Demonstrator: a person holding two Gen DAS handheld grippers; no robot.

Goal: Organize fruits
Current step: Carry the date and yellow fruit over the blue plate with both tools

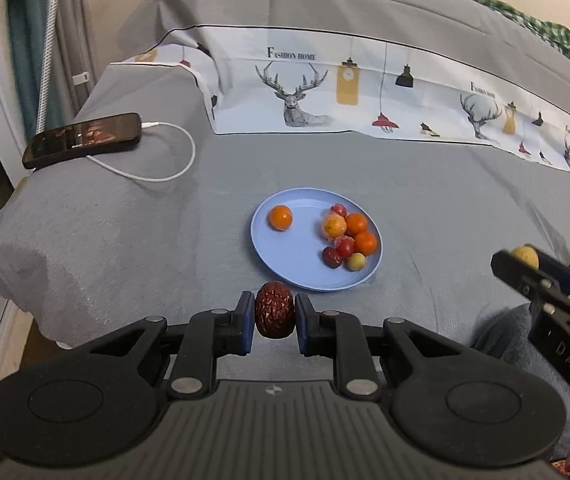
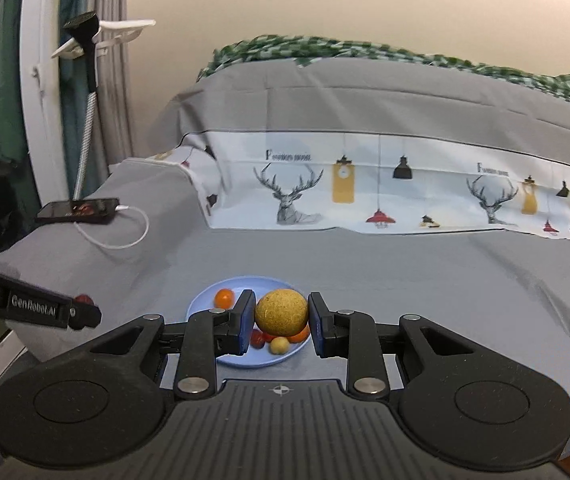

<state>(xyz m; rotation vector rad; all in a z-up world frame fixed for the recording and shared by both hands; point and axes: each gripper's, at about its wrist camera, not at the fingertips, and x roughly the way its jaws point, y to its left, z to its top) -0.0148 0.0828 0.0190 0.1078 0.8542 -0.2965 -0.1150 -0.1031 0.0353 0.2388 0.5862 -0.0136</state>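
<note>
Bedroom w/ a bed (image 1: 125, 216) under a grey woven cover, deer-print sheet folded back beyond it; a phone (image 1: 83, 140) on its white cable lies far left of the plate.

Progress: mostly done, judging by the layout. The round, smooth pale-blue plate (image 1: 285, 264) sits mid-bed and holds approx eight small fruits: one orange (image 1: 280, 217) alone on its left side, the rest clustered on its right, incl. glossy oranges, reddish ones, a small yellow one. No loose fruit seen on the cover. Two pieces left, both in the air.

Left tongs (image 1: 274, 316) are clamped on a wrinkled, dark-red date (image 1: 274, 315), oval, leathery-looking, just short of the plate's near rim.

Right tongs (image 2: 281, 317) grip a rough, matte yellow ball-shaped fruit (image 2: 281, 311), right of the plate in the left view.

Left to do, prob.: set both on the plate.
</note>
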